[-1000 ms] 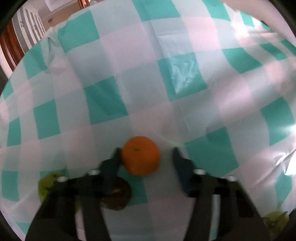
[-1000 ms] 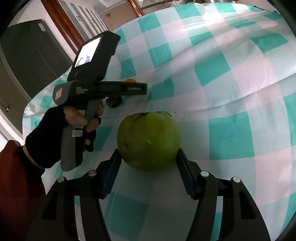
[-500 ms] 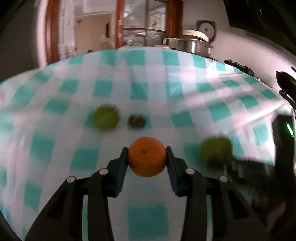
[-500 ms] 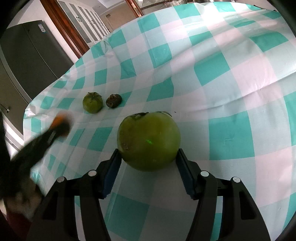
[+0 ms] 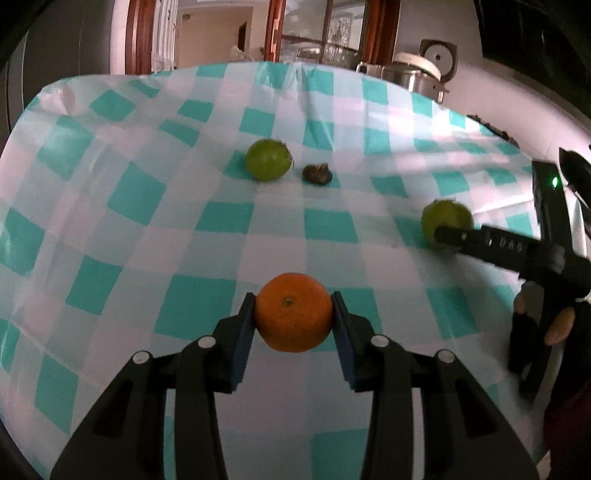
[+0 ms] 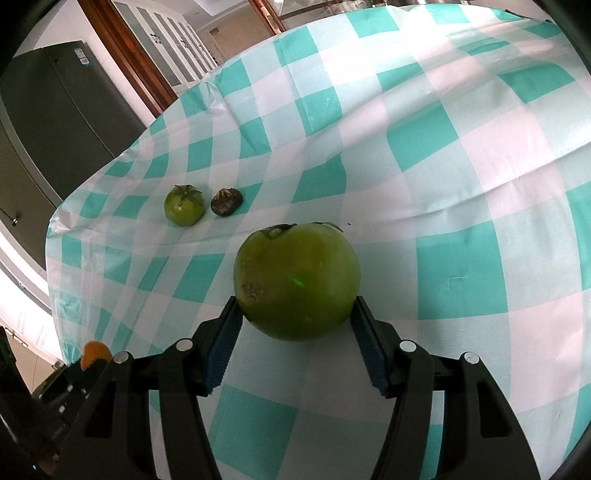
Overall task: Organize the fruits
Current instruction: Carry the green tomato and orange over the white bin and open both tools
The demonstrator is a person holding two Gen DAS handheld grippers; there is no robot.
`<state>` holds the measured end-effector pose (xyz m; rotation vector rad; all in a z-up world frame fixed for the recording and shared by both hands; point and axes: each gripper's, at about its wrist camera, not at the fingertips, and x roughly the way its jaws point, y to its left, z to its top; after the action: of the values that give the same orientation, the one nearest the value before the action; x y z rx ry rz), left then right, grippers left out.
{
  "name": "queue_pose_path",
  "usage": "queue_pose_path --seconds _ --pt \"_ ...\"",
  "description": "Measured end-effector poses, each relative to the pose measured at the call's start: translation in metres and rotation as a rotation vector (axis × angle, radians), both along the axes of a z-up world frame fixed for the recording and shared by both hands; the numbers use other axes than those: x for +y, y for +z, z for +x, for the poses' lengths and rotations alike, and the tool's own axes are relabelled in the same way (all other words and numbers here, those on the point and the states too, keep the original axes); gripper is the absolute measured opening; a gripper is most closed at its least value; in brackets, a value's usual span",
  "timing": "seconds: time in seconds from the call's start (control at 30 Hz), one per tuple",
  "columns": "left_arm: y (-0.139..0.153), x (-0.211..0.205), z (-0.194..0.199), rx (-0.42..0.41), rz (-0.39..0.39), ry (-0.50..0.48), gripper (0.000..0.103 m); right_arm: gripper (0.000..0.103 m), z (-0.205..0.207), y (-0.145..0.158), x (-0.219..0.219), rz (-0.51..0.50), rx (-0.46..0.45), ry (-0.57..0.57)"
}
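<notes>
My left gripper (image 5: 294,314) is shut on an orange (image 5: 294,312) and holds it above the checked tablecloth (image 5: 147,229). My right gripper (image 6: 295,314) is shut on a large green fruit (image 6: 297,282); it shows at the right of the left wrist view (image 5: 447,223). A smaller green fruit (image 5: 267,159) and a dark brown shrivelled fruit (image 5: 317,174) lie side by side farther back on the table. They also show in the right wrist view, green (image 6: 184,209) and brown (image 6: 226,201). The orange shows small at the lower left there (image 6: 95,353).
The table's far edge faces wooden door frames (image 5: 275,33) and a rice cooker (image 5: 419,75). A dark fridge (image 6: 55,122) stands beyond the table's left edge in the right wrist view.
My left gripper closed on the orange, lifted it and pulled back toward the near edge, away from the two small fruits. My right gripper kept still with the green fruit.
</notes>
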<state>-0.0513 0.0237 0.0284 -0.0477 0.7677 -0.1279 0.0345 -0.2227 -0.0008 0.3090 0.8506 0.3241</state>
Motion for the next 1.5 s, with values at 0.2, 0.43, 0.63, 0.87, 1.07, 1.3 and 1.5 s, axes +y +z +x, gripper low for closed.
queue_pose_path --seconds 0.2,0.43,0.63,0.87,1.07,1.3,1.5 --pt "0.0 0.012 -0.022 -0.002 -0.011 0.004 0.04 0.06 0.006 0.004 0.029 -0.195 0.026 0.014" --pt "0.007 0.025 -0.043 -0.022 -0.024 0.013 0.041 0.069 0.044 0.009 0.065 -0.393 0.052 0.05" --pt "0.006 0.034 -0.057 -0.013 -0.004 0.016 0.041 0.064 0.033 0.009 0.074 -0.472 -0.009 0.008" --pt "-0.008 0.045 -0.066 0.033 -0.012 0.042 0.041 0.064 -0.014 0.014 0.057 -0.371 -0.017 -0.065" --pt "-0.004 0.048 -0.087 0.013 0.018 0.051 0.041 0.064 -0.068 0.035 0.061 -0.252 -0.056 -0.038" --pt "0.002 0.065 -0.13 -0.013 0.045 0.077 0.041 0.064 -0.143 0.063 0.108 -0.233 -0.14 0.105" --pt "0.004 0.095 -0.169 -0.024 0.069 0.128 0.041 0.064 -0.19 0.067 0.167 -0.256 -0.178 0.267"
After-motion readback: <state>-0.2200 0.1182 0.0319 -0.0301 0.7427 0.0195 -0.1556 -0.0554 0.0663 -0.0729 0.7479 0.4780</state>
